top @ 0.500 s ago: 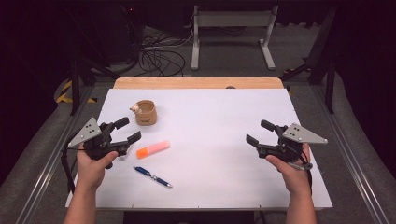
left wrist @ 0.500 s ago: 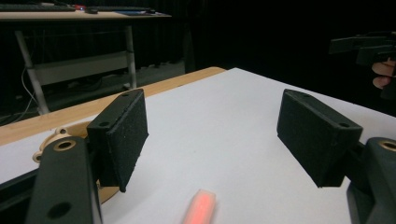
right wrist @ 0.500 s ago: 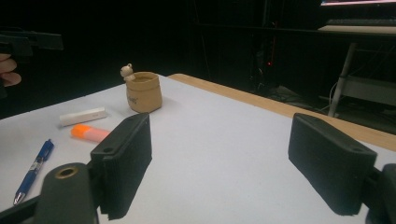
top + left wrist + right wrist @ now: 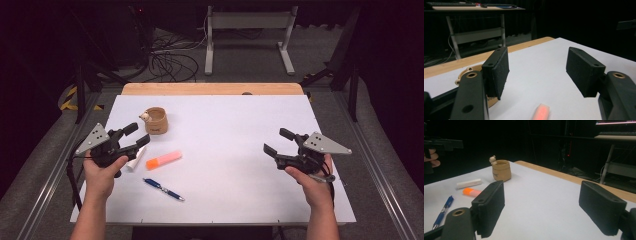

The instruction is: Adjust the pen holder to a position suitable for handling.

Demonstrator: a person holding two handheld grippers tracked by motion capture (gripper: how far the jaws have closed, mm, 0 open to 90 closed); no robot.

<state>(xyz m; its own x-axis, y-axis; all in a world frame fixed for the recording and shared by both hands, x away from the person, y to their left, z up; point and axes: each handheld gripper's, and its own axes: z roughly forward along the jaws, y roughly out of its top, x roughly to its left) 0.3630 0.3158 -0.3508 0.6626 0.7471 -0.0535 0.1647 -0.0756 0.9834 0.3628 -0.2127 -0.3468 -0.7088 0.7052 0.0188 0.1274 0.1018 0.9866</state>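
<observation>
A white table with a wooden far edge is set on grey carpet. Beyond it, a grey metal stand and a tangle of black cables are seen on the floor (yellow-black tape marks the left). The room behind is kept dark.

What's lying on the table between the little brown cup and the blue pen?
Between the brown cup and the blue pen lies an orange highlighter, with a white stick just beside it. The high view shows this best.
</observation>
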